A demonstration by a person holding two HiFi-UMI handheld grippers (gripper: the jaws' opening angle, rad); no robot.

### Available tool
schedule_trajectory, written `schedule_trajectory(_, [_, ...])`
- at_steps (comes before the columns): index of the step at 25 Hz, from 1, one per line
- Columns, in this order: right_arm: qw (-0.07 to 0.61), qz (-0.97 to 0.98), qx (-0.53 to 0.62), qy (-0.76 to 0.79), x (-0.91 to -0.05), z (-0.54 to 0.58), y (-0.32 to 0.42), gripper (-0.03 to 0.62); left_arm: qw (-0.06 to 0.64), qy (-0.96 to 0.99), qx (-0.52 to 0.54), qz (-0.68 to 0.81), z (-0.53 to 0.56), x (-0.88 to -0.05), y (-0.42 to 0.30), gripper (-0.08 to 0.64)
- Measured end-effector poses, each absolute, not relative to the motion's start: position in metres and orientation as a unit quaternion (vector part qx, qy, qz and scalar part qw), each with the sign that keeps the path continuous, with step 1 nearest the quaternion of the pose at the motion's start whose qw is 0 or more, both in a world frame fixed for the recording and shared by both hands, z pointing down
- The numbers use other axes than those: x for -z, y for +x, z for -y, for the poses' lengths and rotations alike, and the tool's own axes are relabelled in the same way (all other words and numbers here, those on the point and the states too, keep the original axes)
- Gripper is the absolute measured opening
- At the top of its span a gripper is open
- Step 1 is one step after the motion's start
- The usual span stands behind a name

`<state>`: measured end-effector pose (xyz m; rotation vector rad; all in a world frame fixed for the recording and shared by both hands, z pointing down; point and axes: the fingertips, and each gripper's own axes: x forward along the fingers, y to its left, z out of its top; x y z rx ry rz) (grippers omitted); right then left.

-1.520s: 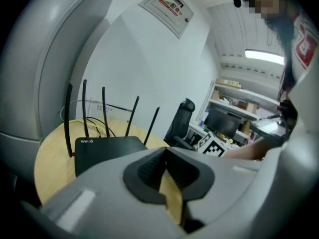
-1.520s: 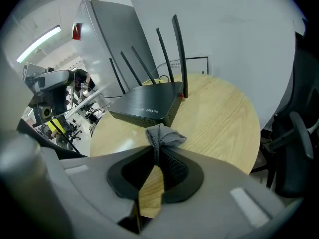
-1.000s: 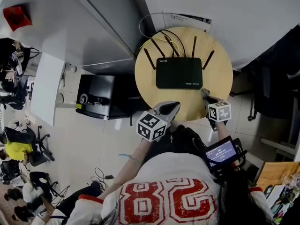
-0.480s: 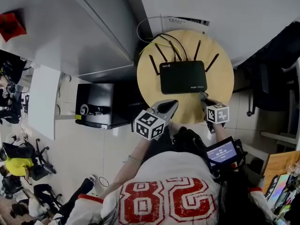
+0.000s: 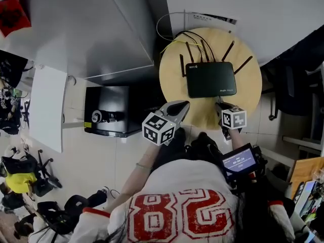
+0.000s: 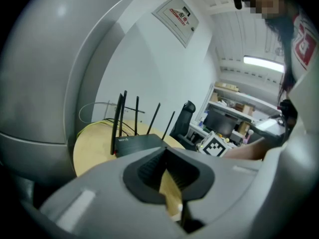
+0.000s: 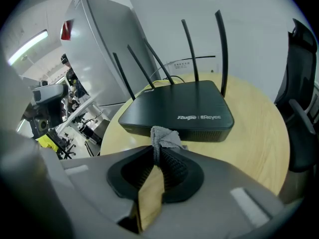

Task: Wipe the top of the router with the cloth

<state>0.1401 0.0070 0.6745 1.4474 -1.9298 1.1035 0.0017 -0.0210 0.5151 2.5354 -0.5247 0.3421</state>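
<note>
A black router [image 5: 211,79] with several upright antennas lies on a round wooden table [image 5: 174,75]. In the right gripper view the router [image 7: 179,113] is just ahead of my right gripper [image 7: 158,151], which is shut on a small grey cloth [image 7: 162,137]; the cloth is close to the router's front edge. In the head view the right gripper [image 5: 219,105] is at the table's near edge, in front of the router's right corner. My left gripper [image 5: 181,105] sits at the near left edge, shut and holding nothing. The left gripper view shows the left gripper [image 6: 165,153], the router [image 6: 137,143] and the table [image 6: 94,143].
Cables [image 5: 172,29] loop behind the router toward the wall. A black box [image 5: 109,110] stands on the floor left of the table, beside a grey cabinet [image 5: 101,34]. A black office chair [image 5: 293,90] is to the right. A small screen [image 5: 238,161] sits near my right arm.
The head camera has shifted, so table and router sit further right in view. Both grippers stay at the table's near edge, the right one still shut on the cloth.
</note>
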Motion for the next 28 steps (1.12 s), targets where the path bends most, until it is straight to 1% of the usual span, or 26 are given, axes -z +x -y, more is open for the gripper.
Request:
schedule_trajectory(5, [0.239, 0.707, -0.405, 0.528, -0.675, -0.002, 0.11, 0.038, 0.258, 0.938, -0.117, 0.2, 0.039, -0.513, -0.021, 0.002])
schedule_trajectory(12, [0.243, 0.717, -0.403, 0.515, -0.673, 0.004, 0.067, 0.038, 0.258, 0.942, -0.12, 0.176, 0.042, -0.513, -0.035, 0.002])
schedule_trajectory(19, [0.254, 0.738, -0.398, 0.483, -0.671, 0.009, 0.025, 0.038, 0.267, 0.94, -0.112, 0.184, 0.051, -0.515, -0.053, 0.002])
schedule_trajectory(28, [0.279, 0.748, -0.397, 0.454, -0.673, 0.013, -0.001, 0.038, 0.282, 0.933, -0.097, 0.201, 0.063, -0.52, -0.074, 0.002])
